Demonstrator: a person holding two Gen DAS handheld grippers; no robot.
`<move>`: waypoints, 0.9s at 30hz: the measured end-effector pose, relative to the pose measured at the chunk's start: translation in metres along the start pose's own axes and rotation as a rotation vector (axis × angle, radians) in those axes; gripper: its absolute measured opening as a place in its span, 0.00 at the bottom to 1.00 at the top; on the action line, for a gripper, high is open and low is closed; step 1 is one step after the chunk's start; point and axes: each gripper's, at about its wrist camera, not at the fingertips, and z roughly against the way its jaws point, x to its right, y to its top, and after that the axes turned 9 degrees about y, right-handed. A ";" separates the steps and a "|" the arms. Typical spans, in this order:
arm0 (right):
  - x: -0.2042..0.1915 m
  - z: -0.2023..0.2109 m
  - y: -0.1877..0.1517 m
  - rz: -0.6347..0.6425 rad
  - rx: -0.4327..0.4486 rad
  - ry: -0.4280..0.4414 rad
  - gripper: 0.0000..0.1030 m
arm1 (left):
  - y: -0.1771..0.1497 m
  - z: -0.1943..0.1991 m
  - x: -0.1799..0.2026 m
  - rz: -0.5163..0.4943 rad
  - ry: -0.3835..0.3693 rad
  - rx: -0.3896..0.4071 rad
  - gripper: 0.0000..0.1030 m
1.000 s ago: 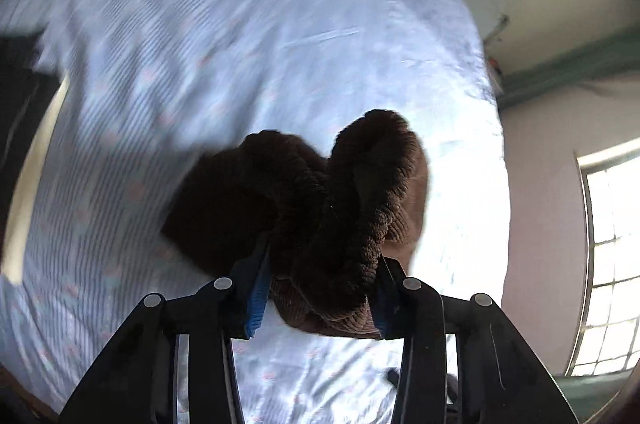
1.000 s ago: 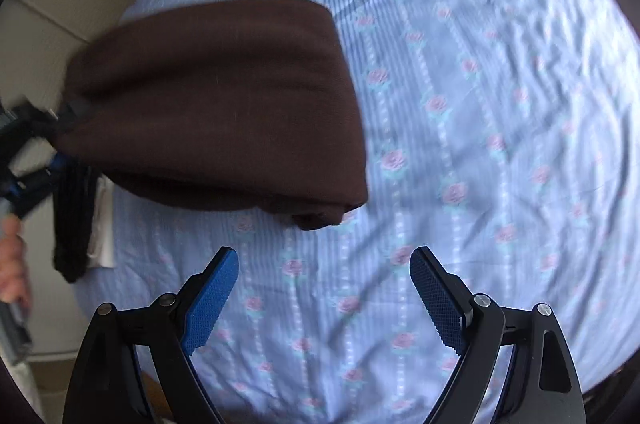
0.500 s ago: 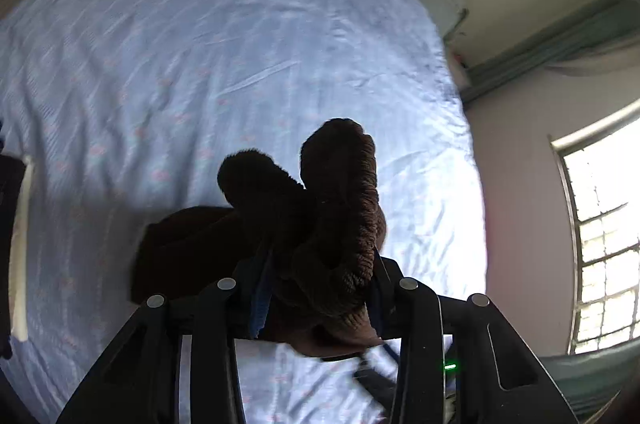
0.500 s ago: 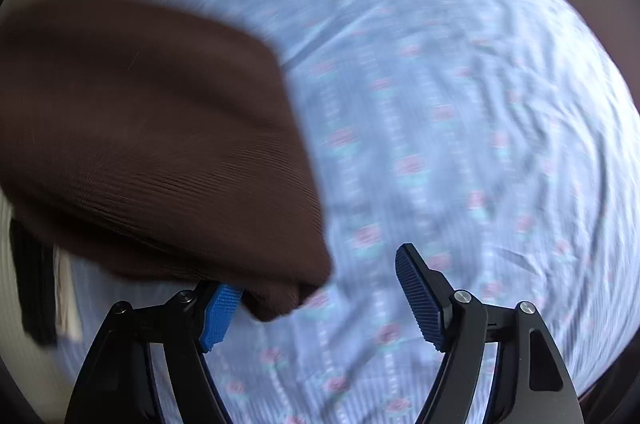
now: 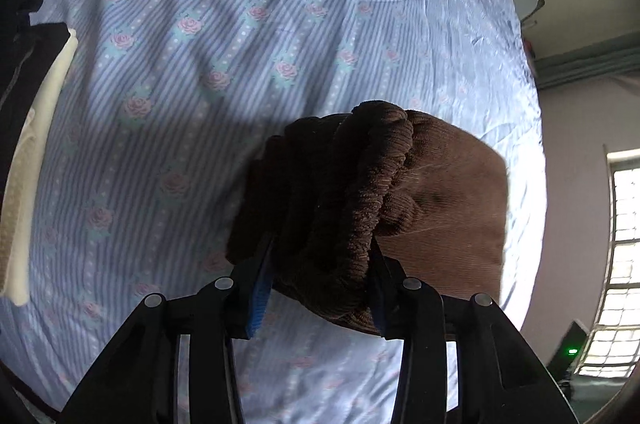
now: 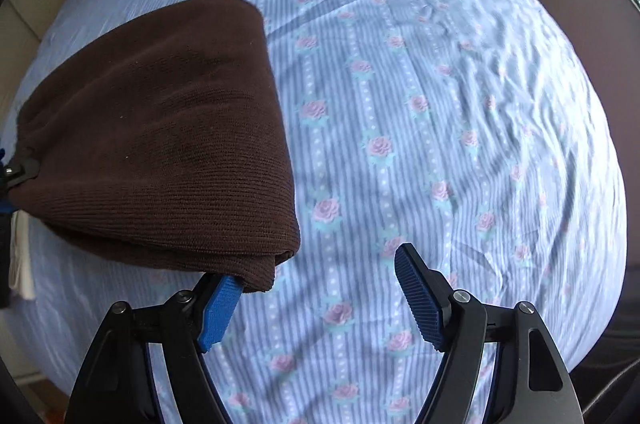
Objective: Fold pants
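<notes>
Lowered since a second ago, the left gripper (image 5: pixel 320 276) stays clamped on the bunched waistband of the brown corduroy pants (image 6: pixel 160 144); the right gripper (image 6: pixel 320 288) stands spread beneath their folded corner, above the rose-print bedsheet (image 6: pixel 440 104) near its left edge.

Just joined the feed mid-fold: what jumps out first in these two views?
The brown pants, folded thick, fill the left of the right wrist view over the rose-print sheet. The left claw is clamped on a bunched wad of them. The right claw is open, its left finger tucked under the fold's near corner.
</notes>
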 end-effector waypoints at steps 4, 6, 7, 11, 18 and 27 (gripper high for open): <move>-0.001 0.021 -0.012 -0.015 -0.067 0.053 0.72 | 0.000 -0.004 -0.002 -0.042 0.059 0.015 0.51; -0.006 0.044 -0.017 0.012 -0.032 0.070 0.72 | -0.003 -0.003 0.003 -0.098 0.098 0.032 0.60; -0.008 0.053 -0.017 0.026 -0.005 0.076 0.72 | -0.005 -0.003 0.006 -0.125 0.116 0.039 0.61; -0.006 0.065 0.003 0.058 0.102 0.152 0.73 | -0.006 -0.005 0.010 -0.182 0.161 0.067 0.70; 0.002 0.010 0.041 -0.020 0.035 0.234 0.73 | -0.001 -0.013 -0.017 -0.132 0.071 0.031 0.86; 0.000 -0.042 0.052 -0.005 -0.037 0.279 0.73 | 0.012 -0.034 -0.023 -0.163 -0.059 0.012 0.87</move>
